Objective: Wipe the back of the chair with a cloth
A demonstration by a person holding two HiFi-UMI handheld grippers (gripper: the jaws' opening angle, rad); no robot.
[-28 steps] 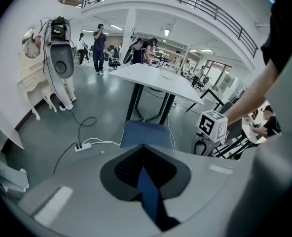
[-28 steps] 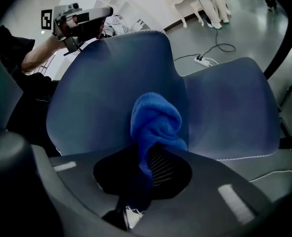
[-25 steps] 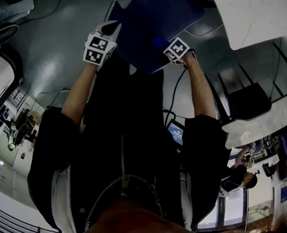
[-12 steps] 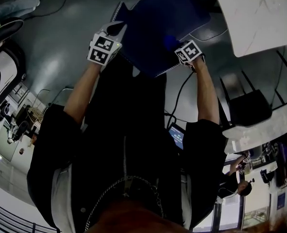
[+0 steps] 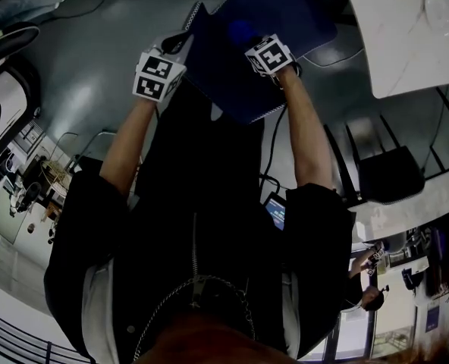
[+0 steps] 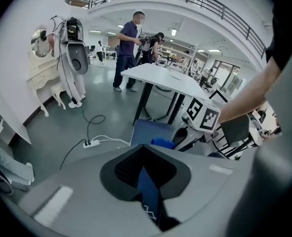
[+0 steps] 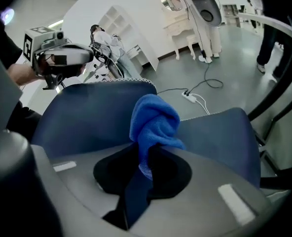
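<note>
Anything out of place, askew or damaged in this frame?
Nothing stands out. The right gripper grips the bunched blue cloth at the chair back; the left gripper clamps that back's stitched edge. No damage shows.

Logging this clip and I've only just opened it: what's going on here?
A person is working on a blue chair with two handheld grippers. The left gripper is clamped on the edge of the chair back, apparently steadying it. The right gripper is shut on a bunched blue cloth, held at the top of the chair back. Contact isn't clear.
</note>
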